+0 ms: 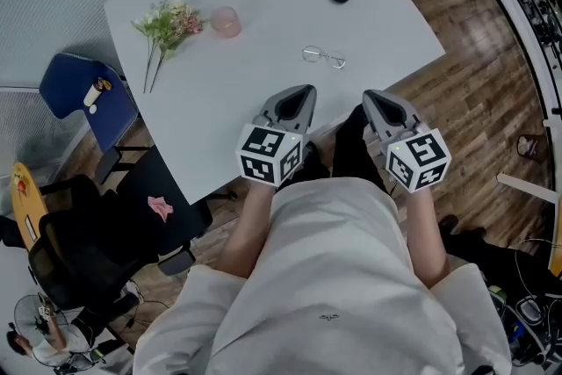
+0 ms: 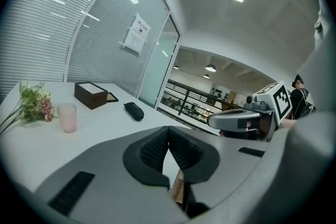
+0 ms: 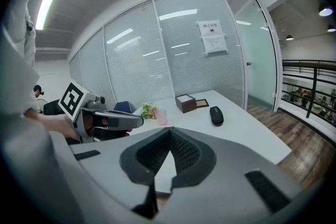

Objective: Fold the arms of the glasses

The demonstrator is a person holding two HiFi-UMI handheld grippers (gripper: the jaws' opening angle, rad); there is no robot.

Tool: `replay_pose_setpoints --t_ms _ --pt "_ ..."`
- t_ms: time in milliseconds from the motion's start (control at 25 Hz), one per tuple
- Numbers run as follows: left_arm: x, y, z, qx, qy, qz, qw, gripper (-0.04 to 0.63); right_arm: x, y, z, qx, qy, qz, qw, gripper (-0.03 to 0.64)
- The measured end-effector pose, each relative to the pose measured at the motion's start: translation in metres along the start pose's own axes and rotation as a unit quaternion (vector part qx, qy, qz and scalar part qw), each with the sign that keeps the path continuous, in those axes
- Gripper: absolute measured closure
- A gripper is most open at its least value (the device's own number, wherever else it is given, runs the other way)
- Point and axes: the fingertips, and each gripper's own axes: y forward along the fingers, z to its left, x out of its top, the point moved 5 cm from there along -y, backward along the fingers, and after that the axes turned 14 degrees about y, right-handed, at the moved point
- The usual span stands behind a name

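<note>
I hold left gripper [image 1: 301, 92] and right gripper [image 1: 372, 97] at the table's [image 1: 255, 31] near edge, tips pinched together, empty; parked clear, I'd judge. The glasses [image 1: 324, 57] lie just beyond, between them; arms too small to read.

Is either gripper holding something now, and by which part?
Nothing is held. The left gripper and the right gripper are both shut and empty; the glasses lie on the table, apart from both.

the table [image 1: 263, 39] is smooth and matt, the glasses [image 1: 324, 57] thin metal wire, the floor [image 1: 479, 48] glossy wood.
</note>
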Motion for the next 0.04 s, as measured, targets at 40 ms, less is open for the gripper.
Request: replay_pose_setpoints --t_ms 40 --pt "0.0 0.0009 -0.0006 -0.002 0.0 0.0 1.0 0.575 -0.0001 -0.0005 -0.0007 -0.001 0.0 0.001 1.0 0.612"
